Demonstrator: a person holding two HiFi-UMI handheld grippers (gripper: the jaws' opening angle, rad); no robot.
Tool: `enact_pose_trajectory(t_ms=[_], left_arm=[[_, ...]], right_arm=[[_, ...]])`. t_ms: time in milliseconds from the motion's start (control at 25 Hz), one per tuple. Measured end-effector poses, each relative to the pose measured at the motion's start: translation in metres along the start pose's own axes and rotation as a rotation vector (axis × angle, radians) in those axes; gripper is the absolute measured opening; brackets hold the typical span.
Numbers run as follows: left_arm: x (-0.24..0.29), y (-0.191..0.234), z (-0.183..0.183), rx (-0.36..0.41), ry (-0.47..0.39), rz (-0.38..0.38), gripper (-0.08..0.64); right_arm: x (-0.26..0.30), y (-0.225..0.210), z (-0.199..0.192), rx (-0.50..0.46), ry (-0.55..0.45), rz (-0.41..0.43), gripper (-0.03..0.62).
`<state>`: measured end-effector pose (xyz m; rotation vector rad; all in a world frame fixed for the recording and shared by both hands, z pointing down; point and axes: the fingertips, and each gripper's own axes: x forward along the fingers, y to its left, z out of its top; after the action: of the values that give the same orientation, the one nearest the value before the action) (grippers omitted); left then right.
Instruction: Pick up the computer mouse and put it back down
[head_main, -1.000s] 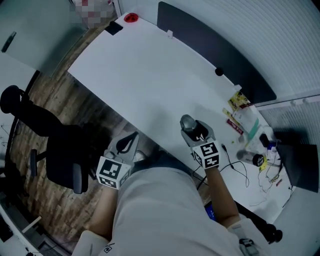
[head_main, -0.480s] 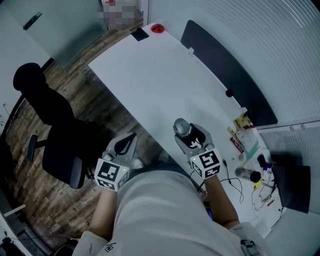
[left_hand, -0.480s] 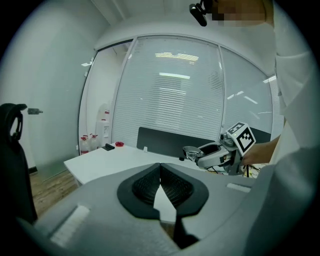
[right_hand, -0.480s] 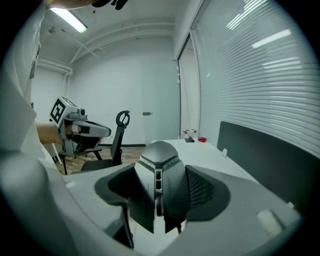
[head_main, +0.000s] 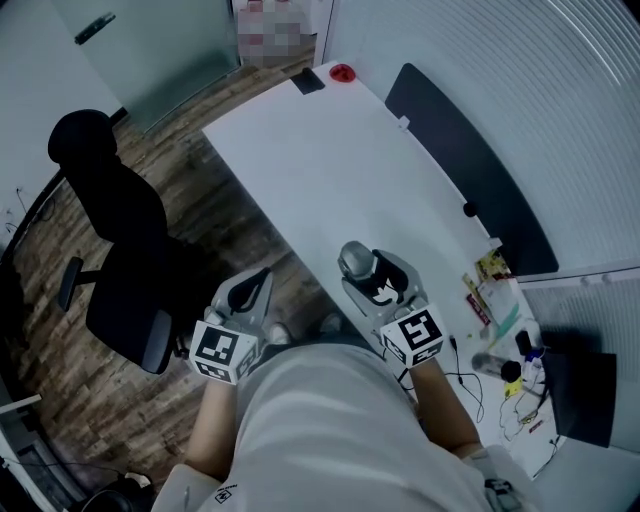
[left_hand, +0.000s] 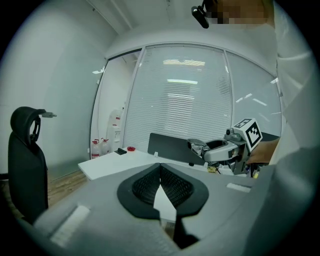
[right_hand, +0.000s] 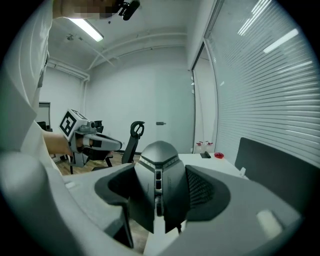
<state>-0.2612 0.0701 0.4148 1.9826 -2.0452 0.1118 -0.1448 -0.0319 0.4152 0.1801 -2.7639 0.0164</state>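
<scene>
A grey computer mouse (head_main: 353, 258) sits clamped between the jaws of my right gripper (head_main: 362, 270), over the front edge of the white desk (head_main: 330, 170). In the right gripper view the mouse (right_hand: 159, 167) fills the gap between the pads, nose pointing away from the camera. The left gripper view shows the right gripper (left_hand: 220, 150) holding the mouse (left_hand: 196, 143) a little above the desk top. My left gripper (head_main: 255, 287) hangs off the desk, over the wooden floor. Its pads (left_hand: 172, 187) meet with nothing held.
A black office chair (head_main: 110, 200) stands left of the desk. A dark panel (head_main: 470, 170) runs along the desk's far side. A red round object (head_main: 342, 72) and a black item (head_main: 307, 82) lie at the far corner. Cables and small clutter (head_main: 505, 345) crowd the right end.
The head view has swung, so the desk and chair sit further right and lower in the picture. The right gripper still holds the mouse by the front edge. The left gripper stays put.
</scene>
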Motion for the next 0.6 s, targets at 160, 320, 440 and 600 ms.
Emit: enact_pose_trajectory(t_ms=[160, 320, 440, 600], left_arm=[[-0.004, 0.006, 0.001, -0.003, -0.012, 0.009, 0.009], [-0.005, 0.009, 0.001, -0.006, -0.015, 0.010, 0.009], [-0.004, 0.008, 0.000, -0.006, -0.017, 0.010, 0.009], [-0.002, 0.007, -0.001, -0.007, -0.011, 0.005, 0.009]], right_arm=[[0.006, 0.008, 0.013, -0.023, -0.027, 0.017, 0.305], [0.010, 0.011, 0.020, -0.031, -0.040, 0.021, 0.305], [0.009, 0.011, 0.021, -0.033, -0.045, 0.021, 0.305], [0.006, 0.007, 0.020, -0.029, -0.048, 0.010, 0.305]])
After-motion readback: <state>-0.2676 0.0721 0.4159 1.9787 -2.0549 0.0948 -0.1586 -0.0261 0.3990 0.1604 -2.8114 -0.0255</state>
